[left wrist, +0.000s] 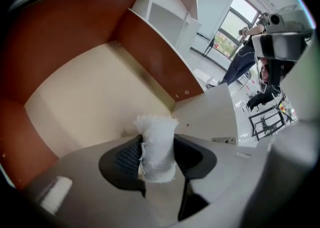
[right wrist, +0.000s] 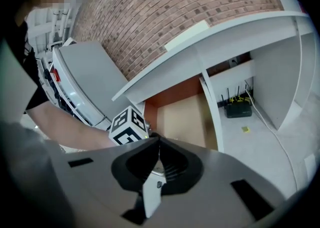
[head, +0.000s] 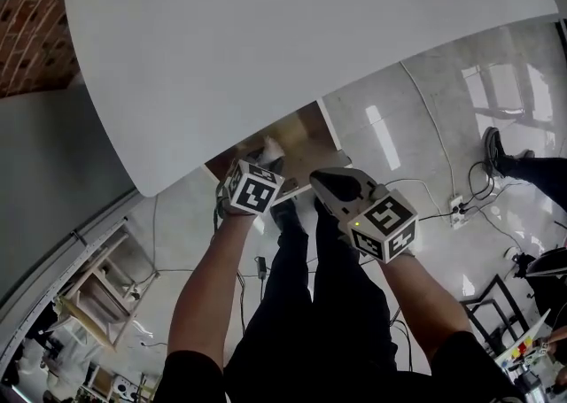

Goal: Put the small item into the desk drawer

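Low in the centre of the left gripper view, the left hand-held gripper point(left wrist: 157, 156) clamps a white wad point(left wrist: 156, 137) over the open drawer point(left wrist: 95, 101). The right hand-held gripper point(right wrist: 156, 142) has its jaws together and holds nothing.

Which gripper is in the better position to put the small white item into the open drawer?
Left. The left gripper holds the white item right above the open drawer. The right gripper is shut, empty and farther back.
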Tool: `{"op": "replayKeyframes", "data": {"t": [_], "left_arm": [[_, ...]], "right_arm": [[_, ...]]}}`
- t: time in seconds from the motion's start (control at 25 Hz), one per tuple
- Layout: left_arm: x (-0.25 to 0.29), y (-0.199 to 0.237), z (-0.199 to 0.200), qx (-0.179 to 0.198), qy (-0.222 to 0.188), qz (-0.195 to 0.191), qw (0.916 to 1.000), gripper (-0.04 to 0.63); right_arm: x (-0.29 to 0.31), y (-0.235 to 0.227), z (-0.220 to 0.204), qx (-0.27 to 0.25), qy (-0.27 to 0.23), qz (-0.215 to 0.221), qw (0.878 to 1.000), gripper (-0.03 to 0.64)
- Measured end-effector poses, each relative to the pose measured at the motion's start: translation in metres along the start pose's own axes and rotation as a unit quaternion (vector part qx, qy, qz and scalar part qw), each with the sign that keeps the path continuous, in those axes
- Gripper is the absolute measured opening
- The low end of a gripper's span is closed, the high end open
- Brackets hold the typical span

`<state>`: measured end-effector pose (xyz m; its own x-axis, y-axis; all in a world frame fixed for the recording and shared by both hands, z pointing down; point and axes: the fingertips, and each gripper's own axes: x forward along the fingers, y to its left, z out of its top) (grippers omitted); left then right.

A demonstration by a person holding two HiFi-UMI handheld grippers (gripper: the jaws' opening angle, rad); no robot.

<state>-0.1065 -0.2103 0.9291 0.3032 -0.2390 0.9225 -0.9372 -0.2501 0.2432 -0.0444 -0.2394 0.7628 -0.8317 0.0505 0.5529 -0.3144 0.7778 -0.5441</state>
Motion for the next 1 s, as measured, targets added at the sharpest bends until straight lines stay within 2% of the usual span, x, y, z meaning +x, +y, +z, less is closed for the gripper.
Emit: {"op": "replayKeyframes", "data": {"t": [0.08, 0.28, 0.52, 0.76, 1.0], "left_arm": [[0.007, 0.002, -0.004, 0.014, 0.01, -0.003, 0.9998, 0.187], [0.015, 0.003, -0.006, 0.015, 0.019, -0.025, 0.9994, 0.189], [0.022, -0.005, -0.007, 0.038, 0.028, -0.036, 0.9982, 0.19], [0.017, -0.002, 0.002, 0.041, 0.022, -0.023, 0.9987, 0.214], [-0.011, -0.008, 0.013, 0.037, 0.002, -0.013, 0.9992, 0.213]], "right_arm": [[0.003, 0.001, -0.007, 0.003, 0.007, 0.005, 1.0, 0.012], [0.006, -0.001, -0.017, 0.01, 0.014, 0.008, 1.0, 0.012], [0.003, 0.002, -0.025, 0.0, 0.022, 0.01, 1.0, 0.013], [0.0, 0.011, -0.03, 0.004, 0.032, 0.018, 0.999, 0.013], [-0.011, 0.02, -0.006, -0.011, 0.022, 0.017, 1.0, 0.012]]}}
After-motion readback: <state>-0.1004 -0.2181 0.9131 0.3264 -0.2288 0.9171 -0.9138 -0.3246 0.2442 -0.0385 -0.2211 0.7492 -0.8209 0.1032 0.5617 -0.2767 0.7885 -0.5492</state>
